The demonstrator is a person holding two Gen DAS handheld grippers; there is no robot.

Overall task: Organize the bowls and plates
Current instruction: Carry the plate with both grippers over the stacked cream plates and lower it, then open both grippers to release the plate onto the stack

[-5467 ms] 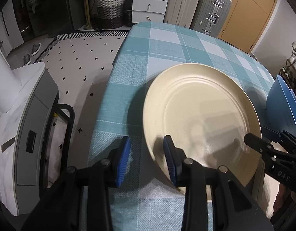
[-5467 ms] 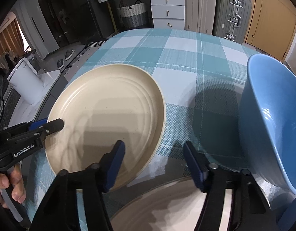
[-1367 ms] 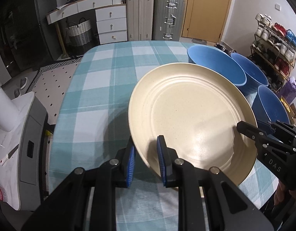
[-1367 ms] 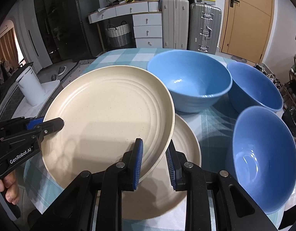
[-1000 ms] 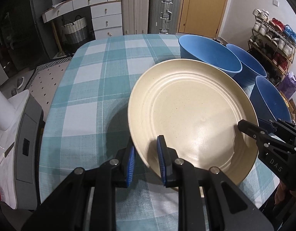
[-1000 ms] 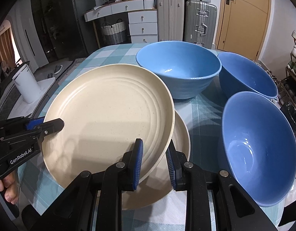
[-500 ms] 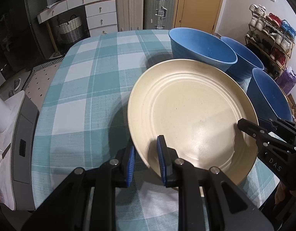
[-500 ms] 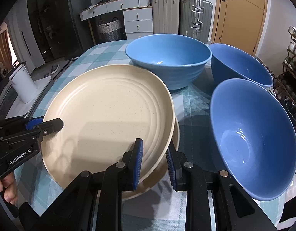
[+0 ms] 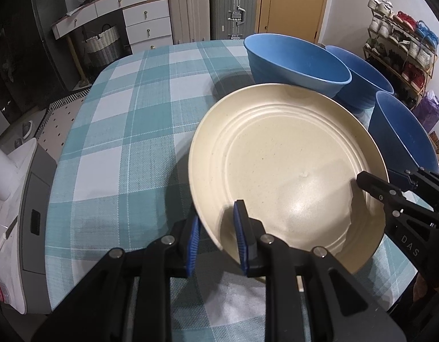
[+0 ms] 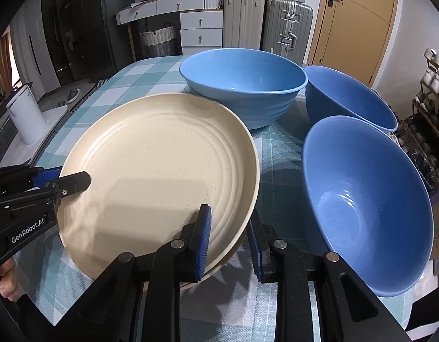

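In the left wrist view, the left hand-held gripper (image 9: 216,235) was clenched on the near-left rim of the cream plate (image 9: 279,165), one blue pad inside the plate and one beneath it. The plate hung tilted above the checked worktop (image 9: 128,131). On the plate's right rim the right hand-held gripper (image 9: 376,183) gripped likewise. Three blue bowls lay beyond and right of the plate: the far bowl (image 9: 296,62) behind it, the middle bowl (image 9: 359,77) further right, the near bowl (image 9: 402,136) beside its right edge. In the right wrist view, the right hand-held gripper (image 10: 229,240) clasped the plate (image 10: 156,171) at its near-right rim, the left hand-held gripper (image 10: 74,182) at its left rim. A second plate (image 10: 219,268) showed just under the plate's near edge. The near bowl (image 10: 364,199) sat right of the plate, tilted.
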